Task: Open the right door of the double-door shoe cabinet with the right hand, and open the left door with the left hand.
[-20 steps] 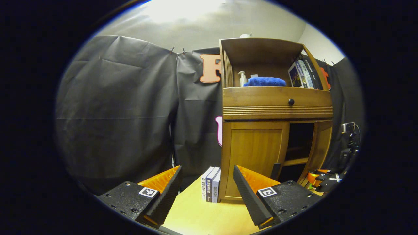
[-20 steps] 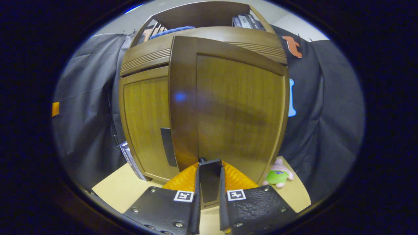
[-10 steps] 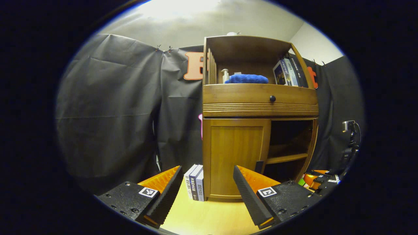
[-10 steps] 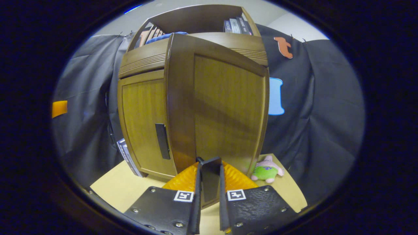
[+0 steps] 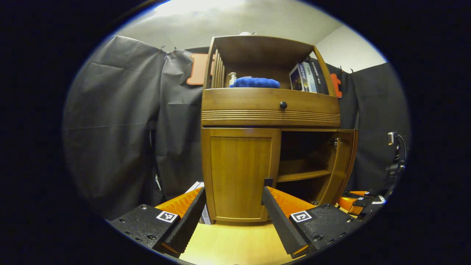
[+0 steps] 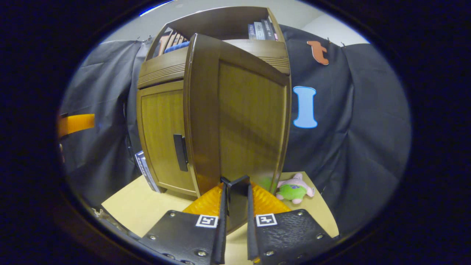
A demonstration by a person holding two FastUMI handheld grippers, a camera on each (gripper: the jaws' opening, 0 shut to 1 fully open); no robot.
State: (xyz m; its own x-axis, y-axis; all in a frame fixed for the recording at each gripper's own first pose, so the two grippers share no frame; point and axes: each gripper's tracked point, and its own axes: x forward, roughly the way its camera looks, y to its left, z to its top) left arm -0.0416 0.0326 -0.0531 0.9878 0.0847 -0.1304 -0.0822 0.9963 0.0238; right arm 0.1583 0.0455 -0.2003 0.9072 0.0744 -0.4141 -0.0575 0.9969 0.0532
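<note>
Standing on one pale wooden table point(image 5: 235, 243): one shoe cabinet point(image 5: 270, 110) with two doors, one drawer point(image 5: 257, 101) bearing one round knob point(image 5: 283, 105), and one open shelf on top. Swung wide on its hinges: the right door point(image 6: 239, 114), baring two dark compartments split by one inner shelf point(image 5: 298, 176). Shut flat against the frame: the left door point(image 5: 239, 173), its one dark handle point(image 6: 179, 152) untouched. Clamped on the right door's handle point(image 6: 237, 195), both fingers pressing its sides: the right gripper point(image 6: 236, 221), also glimpsed low at the right edge of the left gripper view. Spread wide and gripping nothing: the left gripper point(image 5: 233, 215), hovering in front of the left door, apart from it. Counted on the top shelf: one blue cloth point(image 5: 254, 82), one pump bottle point(image 5: 232, 78) just beside it, and a row of upright books point(image 5: 305, 75), number not clear. Leaning against the cabinet's left side: a few more books point(image 6: 143, 167), count uncertain. Lying on the table near the open door: one pink and green plush toy point(image 6: 294, 188).
</note>
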